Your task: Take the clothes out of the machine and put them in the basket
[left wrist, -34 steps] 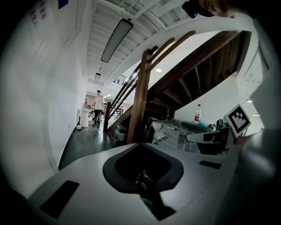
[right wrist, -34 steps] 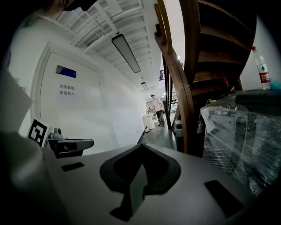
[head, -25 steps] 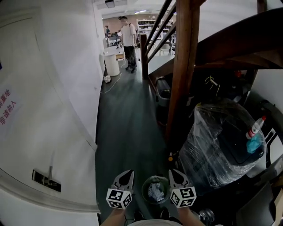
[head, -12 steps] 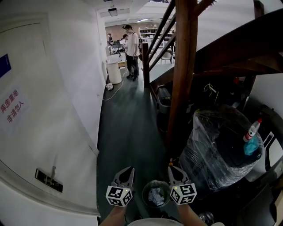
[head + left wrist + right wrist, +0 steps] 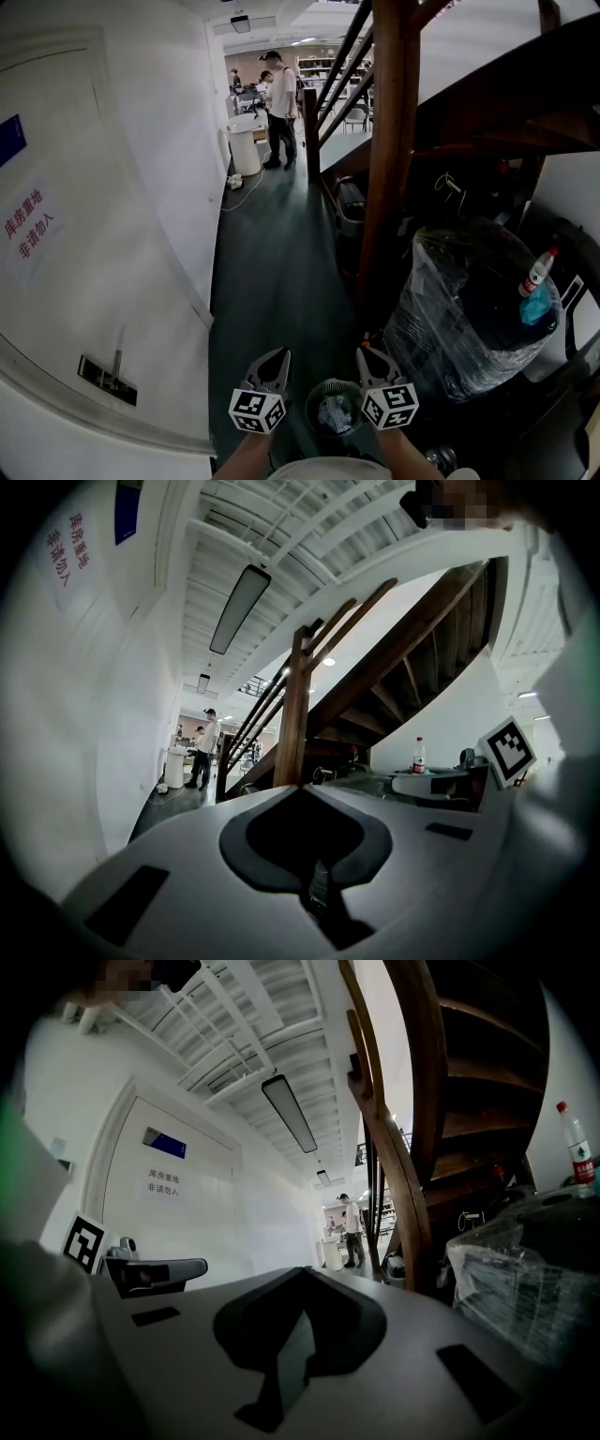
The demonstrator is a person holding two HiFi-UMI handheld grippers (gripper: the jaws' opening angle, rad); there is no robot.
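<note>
Holding both grippers level and low in front of the body, each clenched shut on nothing.

The left grey two-jaw gripper (image 5: pixel 279 357) and right grey two-jaw gripper (image 5: pixel 365 353) frame a small round dark bin (image 5: pixel 310 403) of pale crumpled stuff on the corridor floor. They seem merely carried, since no view shows clothes, and the machine and laundry basket cannot be picked out.

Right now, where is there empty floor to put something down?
The dark green floor is bare between the white wall and the brown wooden stair post. It is crowded right of the post, around the plastic-wrapped black bundle, and by the small round bin near you.
</note>
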